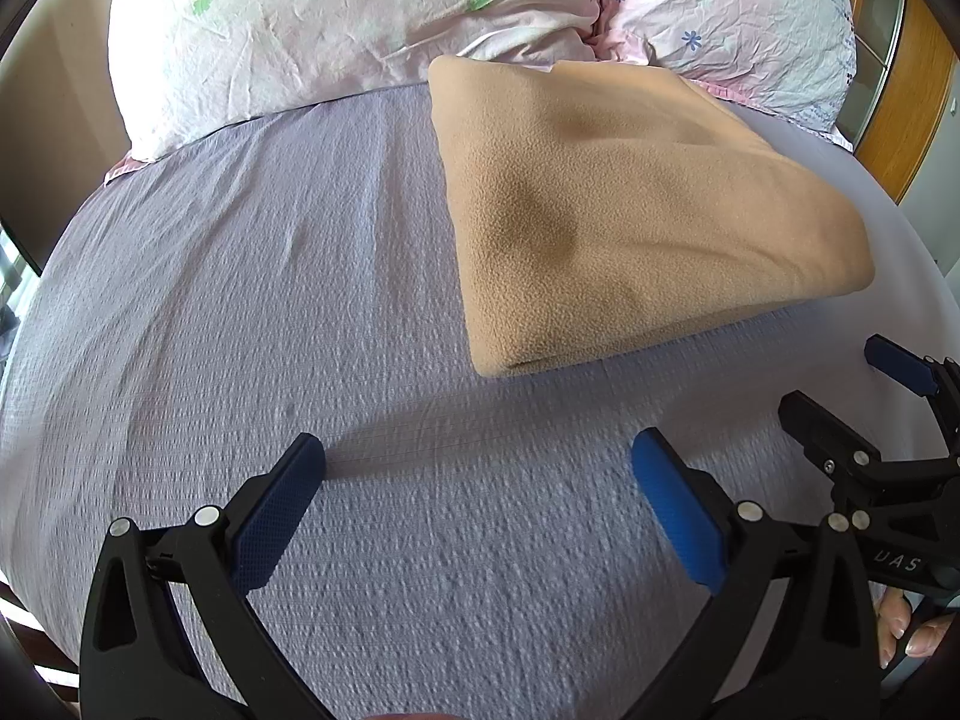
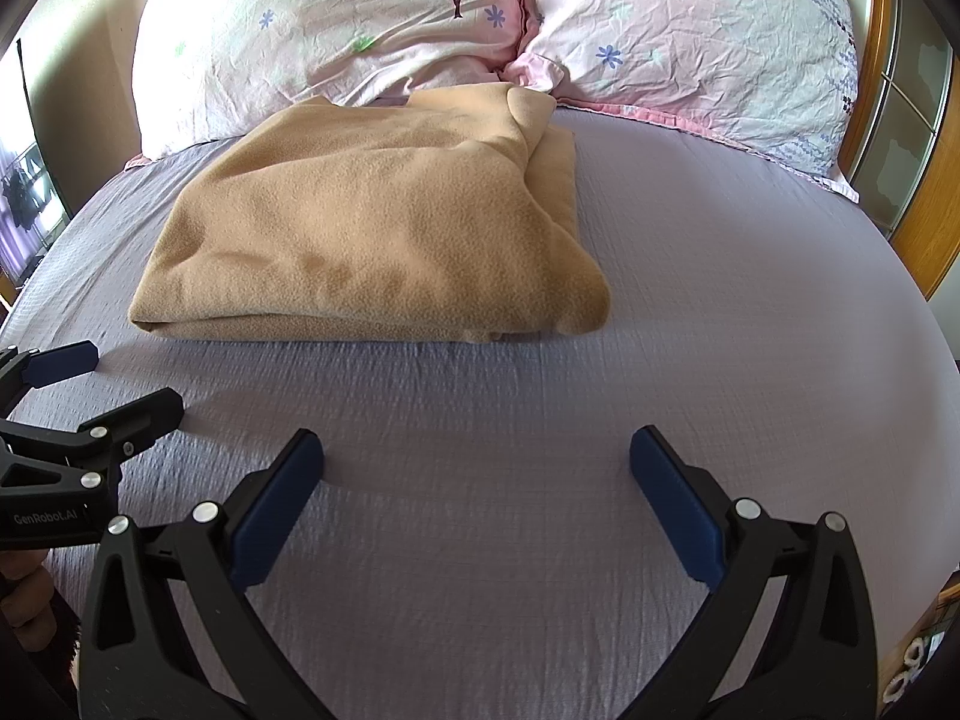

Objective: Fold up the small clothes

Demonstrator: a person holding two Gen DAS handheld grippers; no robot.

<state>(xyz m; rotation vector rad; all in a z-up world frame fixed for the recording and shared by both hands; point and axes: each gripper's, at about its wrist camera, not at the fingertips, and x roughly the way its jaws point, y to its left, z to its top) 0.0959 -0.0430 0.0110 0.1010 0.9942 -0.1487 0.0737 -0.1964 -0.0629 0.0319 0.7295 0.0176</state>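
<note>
Left claw (image 1: 477, 462) and right claw (image 2: 477, 456) both gape apart, empty, side by side over bare sheet (image 2: 720, 312). The folded fleece (image 2: 372, 228) lies ahead, well apart, its far edge touching the pillows (image 2: 336, 30).

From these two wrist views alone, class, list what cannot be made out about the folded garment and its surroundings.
- What kind of garment the tan fleece is: folded in both views, so its inner layers are hidden.
- Its far edge, left wrist view: it merges against the pillows.
- Things at the lower right rim, right wrist view: cut off by the edge.
- Bed sheet near the left gripper: blurred.
</note>
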